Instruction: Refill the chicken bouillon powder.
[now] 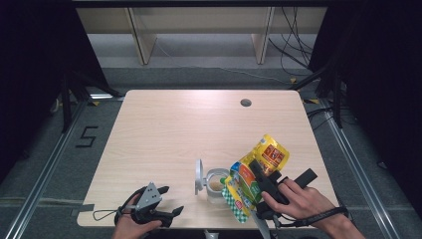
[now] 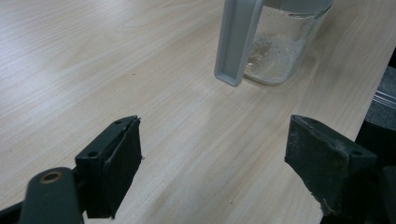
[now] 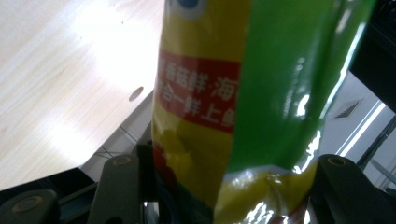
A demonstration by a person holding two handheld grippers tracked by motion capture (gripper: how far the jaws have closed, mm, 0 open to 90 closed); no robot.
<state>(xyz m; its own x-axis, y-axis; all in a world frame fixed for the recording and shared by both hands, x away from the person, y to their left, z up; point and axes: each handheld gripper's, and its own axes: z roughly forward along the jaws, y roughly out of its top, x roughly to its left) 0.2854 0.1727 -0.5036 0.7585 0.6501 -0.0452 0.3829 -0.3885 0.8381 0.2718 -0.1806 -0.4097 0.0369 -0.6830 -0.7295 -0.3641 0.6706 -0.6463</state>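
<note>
On the wooden table, a glass jar holds pale granules; right hand-held gripper clamps a pouch, left gapes empty.

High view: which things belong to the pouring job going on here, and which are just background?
In the job:
- yellow-green packet, held tilted by the right tool
- glass jar with some powder inside, lid flipped open
- left tool, open, resting near the table edge

Just about:
- cable hole in the table
- shelving and loose cables behind
</note>
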